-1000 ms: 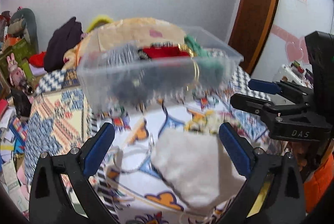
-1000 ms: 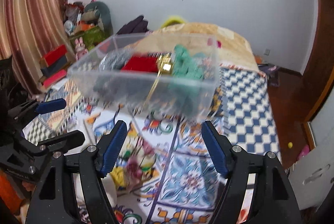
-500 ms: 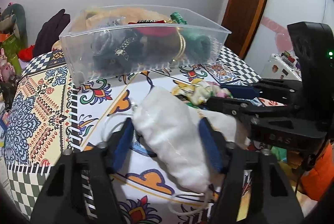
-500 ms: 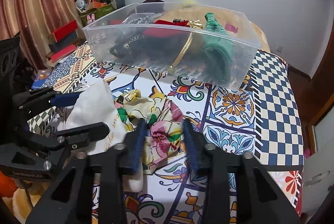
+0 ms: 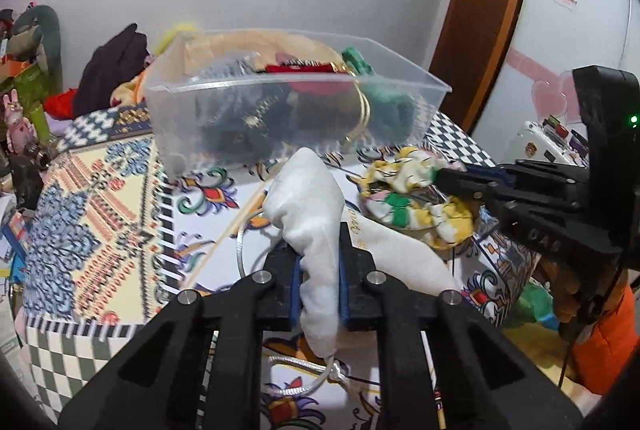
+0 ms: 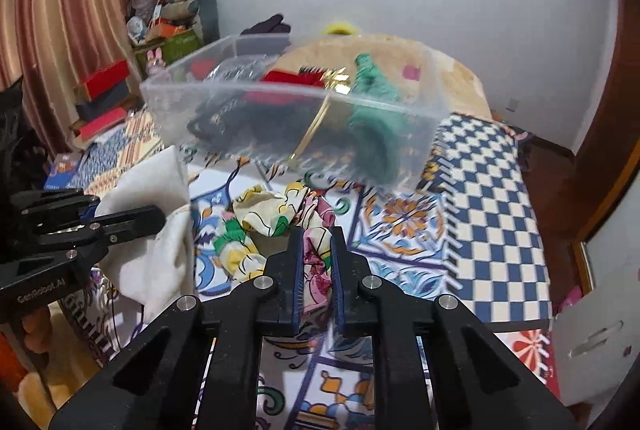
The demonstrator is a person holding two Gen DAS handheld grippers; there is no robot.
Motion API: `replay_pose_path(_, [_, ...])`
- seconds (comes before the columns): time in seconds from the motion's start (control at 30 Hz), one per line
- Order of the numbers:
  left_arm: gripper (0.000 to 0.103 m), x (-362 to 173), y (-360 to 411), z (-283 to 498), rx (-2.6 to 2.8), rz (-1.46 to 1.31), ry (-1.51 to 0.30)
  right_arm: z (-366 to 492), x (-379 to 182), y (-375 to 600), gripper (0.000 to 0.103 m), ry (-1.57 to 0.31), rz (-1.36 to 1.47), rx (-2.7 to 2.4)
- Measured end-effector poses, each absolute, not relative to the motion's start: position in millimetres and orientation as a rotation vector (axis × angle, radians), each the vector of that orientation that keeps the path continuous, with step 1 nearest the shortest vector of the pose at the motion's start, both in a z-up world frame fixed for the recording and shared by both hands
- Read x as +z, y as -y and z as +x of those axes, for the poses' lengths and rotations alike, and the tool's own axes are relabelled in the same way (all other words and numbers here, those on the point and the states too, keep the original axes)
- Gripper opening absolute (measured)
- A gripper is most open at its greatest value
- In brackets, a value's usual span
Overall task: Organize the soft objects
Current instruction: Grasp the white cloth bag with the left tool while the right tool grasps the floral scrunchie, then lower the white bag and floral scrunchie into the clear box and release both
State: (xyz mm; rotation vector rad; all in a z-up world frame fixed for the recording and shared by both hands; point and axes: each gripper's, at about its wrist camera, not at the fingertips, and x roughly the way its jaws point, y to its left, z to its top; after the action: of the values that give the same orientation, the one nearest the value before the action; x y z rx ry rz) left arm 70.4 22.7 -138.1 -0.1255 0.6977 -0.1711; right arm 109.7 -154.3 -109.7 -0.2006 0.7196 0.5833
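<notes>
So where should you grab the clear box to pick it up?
Probably by its long front rim: the clear plastic bin has a thin lip there, facing both grippers. Come from the near side and above, one finger inside the wall. Both the left gripper and right gripper already hold cloth.

A bed covered by a patterned spread (image 6: pixel 404 218) with floral tiles and a blue-and-white checked border carries everything. A clear plastic bin (image 5: pixel 296 117) sits on it toward the far side, holding dark, red and green fabric pieces. Nearer lie a white drawstring pouch (image 5: pixel 316 213) and, just beside it, a crumpled floral cloth (image 6: pixel 276 218)
</notes>
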Motion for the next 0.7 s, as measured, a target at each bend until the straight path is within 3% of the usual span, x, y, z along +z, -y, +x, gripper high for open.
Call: replay_pose_path(0.7, [0.014,-49.0,-48.0,92.1,-0.049,-0.091,-0.475,127.2,-28.7,160.4,0.011,-0.496,-0.07,0.548])
